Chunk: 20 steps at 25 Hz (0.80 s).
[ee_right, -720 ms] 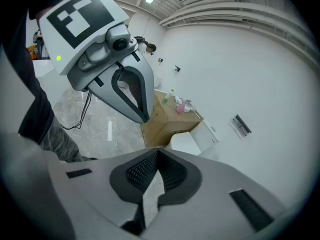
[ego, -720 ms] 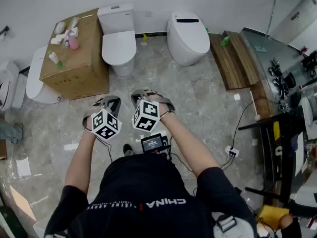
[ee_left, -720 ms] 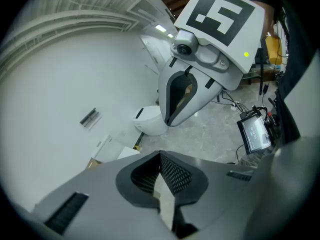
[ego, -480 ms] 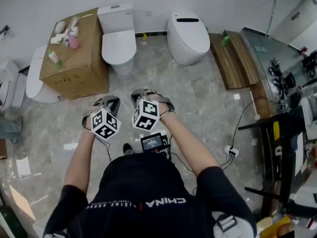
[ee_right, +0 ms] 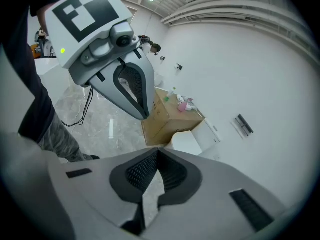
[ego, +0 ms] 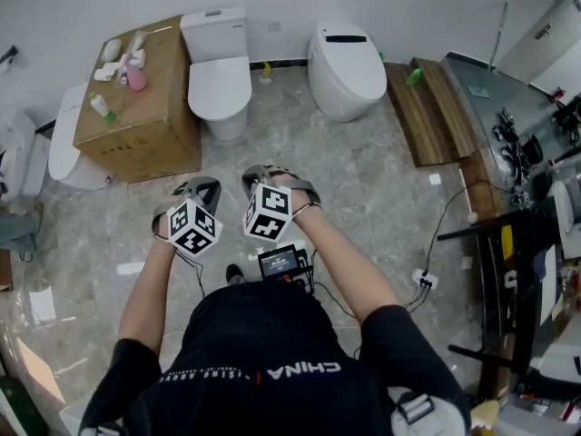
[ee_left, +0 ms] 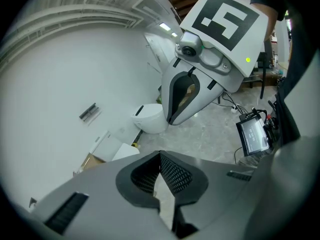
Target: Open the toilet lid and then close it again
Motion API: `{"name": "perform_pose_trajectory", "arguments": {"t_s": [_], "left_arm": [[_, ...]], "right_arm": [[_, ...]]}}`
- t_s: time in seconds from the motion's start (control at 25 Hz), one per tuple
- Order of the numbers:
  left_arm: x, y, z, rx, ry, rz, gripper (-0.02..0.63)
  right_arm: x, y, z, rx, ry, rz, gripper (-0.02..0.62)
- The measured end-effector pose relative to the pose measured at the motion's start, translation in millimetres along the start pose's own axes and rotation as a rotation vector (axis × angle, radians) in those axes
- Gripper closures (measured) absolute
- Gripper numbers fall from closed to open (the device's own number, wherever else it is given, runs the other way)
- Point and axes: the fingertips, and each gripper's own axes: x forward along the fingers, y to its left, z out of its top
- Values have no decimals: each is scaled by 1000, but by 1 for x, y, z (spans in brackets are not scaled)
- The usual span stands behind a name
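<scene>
Floor (ego: 363, 198): pale marble tiles, with everything else standing on it.
Person (ego: 263, 371): dark shirt, both forearms stretched forward over the floor, one gripper in each hand.
Cardboard box (ego: 145, 139): against the back wall, just left of the tank toilet.
Tank toilet (ego: 216, 34): white, at the back wall straight ahead of the grippers; its lid (ego: 218, 84) lies down flat and shut.
Rounded toilet (ego: 347, 66): tankless, to the right of the tank toilet, lid also down.
Left gripper (ee_left: 160, 154): held low in front of the person, tilted downward, well apart from the tank toilet; jaws pressed together with nothing between them.
Right gripper (ee_right: 157, 151): just beside the left one, tilted the same way; jaws together and empty.
Small screen (ego: 280, 262): at the person's waist, between the forearms.
Pink bottle (ego: 134, 78): upright on top of the cardboard box, among other small containers.
</scene>
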Motion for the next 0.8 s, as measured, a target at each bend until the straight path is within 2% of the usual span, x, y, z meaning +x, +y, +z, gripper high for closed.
{"name": "perform_pose_trajectory", "arguments": {"t_s": [0.32, 0.8], "left_arm": [[1, 4, 2, -15, -11, -3, 595], [17, 2, 7, 3, 30, 10, 595]], "right_arm": [[1, -1, -3, -7, 6, 0, 581], [0, -14, -19, -13, 2, 3, 580]]}}
